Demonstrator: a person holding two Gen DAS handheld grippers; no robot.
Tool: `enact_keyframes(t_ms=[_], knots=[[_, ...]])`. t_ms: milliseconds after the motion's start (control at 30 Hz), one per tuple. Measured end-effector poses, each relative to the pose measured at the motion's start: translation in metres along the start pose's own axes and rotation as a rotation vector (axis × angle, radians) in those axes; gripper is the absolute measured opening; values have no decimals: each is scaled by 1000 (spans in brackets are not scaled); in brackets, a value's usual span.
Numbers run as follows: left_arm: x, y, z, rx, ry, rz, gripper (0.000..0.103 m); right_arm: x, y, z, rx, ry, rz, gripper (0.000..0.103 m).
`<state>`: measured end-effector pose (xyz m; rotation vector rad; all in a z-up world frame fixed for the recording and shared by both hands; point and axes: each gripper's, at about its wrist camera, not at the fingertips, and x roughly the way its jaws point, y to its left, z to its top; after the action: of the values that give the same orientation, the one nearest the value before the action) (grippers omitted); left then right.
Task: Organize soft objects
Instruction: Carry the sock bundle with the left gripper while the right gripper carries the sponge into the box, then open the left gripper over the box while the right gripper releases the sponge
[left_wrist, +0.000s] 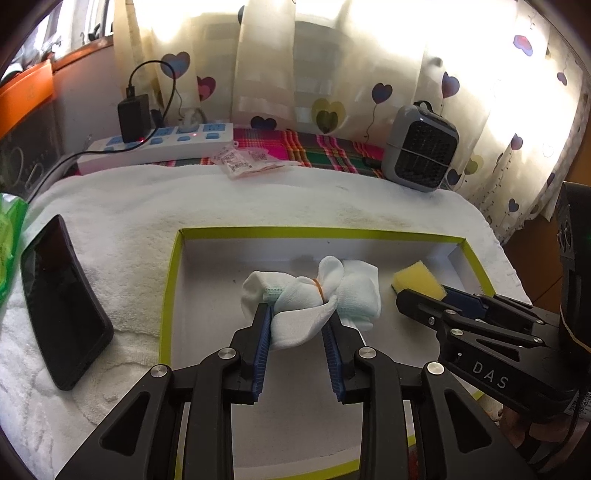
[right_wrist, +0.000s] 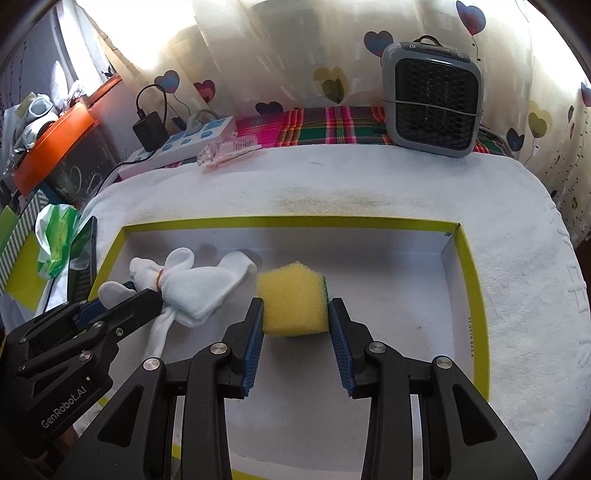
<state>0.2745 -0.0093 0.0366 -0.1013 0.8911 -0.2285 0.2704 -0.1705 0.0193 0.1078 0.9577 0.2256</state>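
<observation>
My left gripper (left_wrist: 300, 314) is shut on a white sock bundle (left_wrist: 314, 295) tied with an orange rubber band, inside the white box with a yellow-green rim (left_wrist: 173, 266). My right gripper (right_wrist: 295, 310) is shut on a yellow sponge (right_wrist: 291, 299) with a green backing, also inside the box (right_wrist: 469, 258). In the left wrist view the right gripper (left_wrist: 417, 299) and the sponge (left_wrist: 419, 278) show to the right of the socks. In the right wrist view the left gripper (right_wrist: 144, 295) and the socks (right_wrist: 192, 284) show at the left.
The box lies on a white towel (left_wrist: 129, 214). A black phone (left_wrist: 62, 302) lies left of the box. A green plastic bag (right_wrist: 55, 240) is further left. A grey fan heater (right_wrist: 432, 99), a power strip (left_wrist: 159, 144) and small packets (left_wrist: 243, 160) stand at the back.
</observation>
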Motion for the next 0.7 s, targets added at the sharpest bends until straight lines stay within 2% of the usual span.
enact_keyframes(t_ms=[333,433,700], knots=[[0,1,-1,-7,4,7,37,1,0,1,-5,3,-7,39],[-2,1,-2,-4,-1,10,45,-1,1,1,-9,0,-17,43],[-10,1,-6,-6,-6,10,49,-12,-1,-2,2,-32,-22,51]])
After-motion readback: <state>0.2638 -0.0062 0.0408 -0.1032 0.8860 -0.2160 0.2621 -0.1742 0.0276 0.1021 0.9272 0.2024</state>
